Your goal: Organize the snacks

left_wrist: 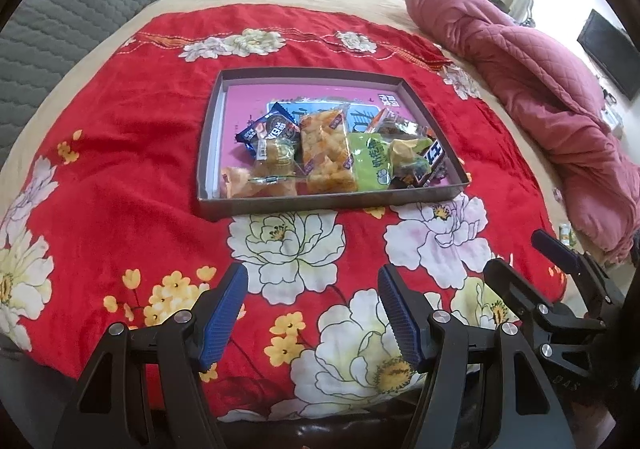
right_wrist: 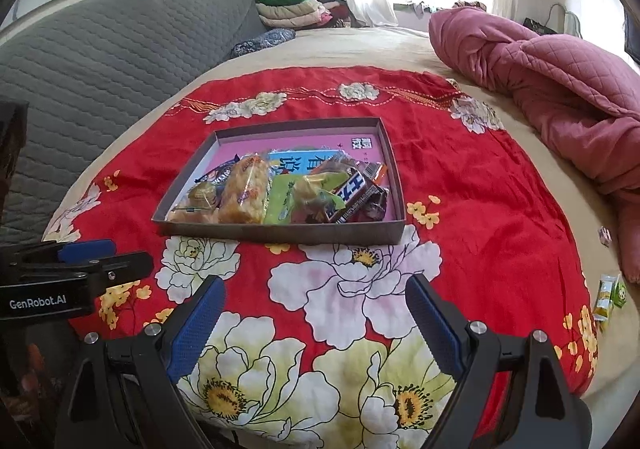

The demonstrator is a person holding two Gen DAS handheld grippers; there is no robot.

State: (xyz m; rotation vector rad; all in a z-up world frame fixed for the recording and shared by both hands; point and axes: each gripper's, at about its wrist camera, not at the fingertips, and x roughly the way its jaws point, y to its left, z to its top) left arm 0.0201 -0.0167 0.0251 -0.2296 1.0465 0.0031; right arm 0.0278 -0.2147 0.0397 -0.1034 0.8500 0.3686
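A shallow grey box (left_wrist: pixel 320 204) (right_wrist: pixel 280 233) with a pink floor sits on a red flowered cloth (left_wrist: pixel 132 153) (right_wrist: pixel 460 177) on a bed. It holds several snack packs: an orange rice cracker pack (left_wrist: pixel 326 149) (right_wrist: pixel 244 189), a green pack (left_wrist: pixel 370 163) (right_wrist: pixel 280 197), a blue cookie pack (left_wrist: pixel 270 127) and a brown chocolate bar (left_wrist: pixel 430 161) (right_wrist: pixel 354 189). My left gripper (left_wrist: pixel 314 313) is open and empty, near of the box. My right gripper (right_wrist: pixel 316 325) is open and empty, also near of the box. It shows in the left wrist view (left_wrist: pixel 532 269).
A rolled pink quilt (left_wrist: pixel 532 89) (right_wrist: pixel 552 89) lies at the right. A grey quilted headboard (left_wrist: pixel 60 9) (right_wrist: pixel 100 49) stands at the left. Folded clothes (right_wrist: pixel 296 5) are stacked at the back. Small green snack packs (right_wrist: pixel 608 297) lie off the cloth at the right edge.
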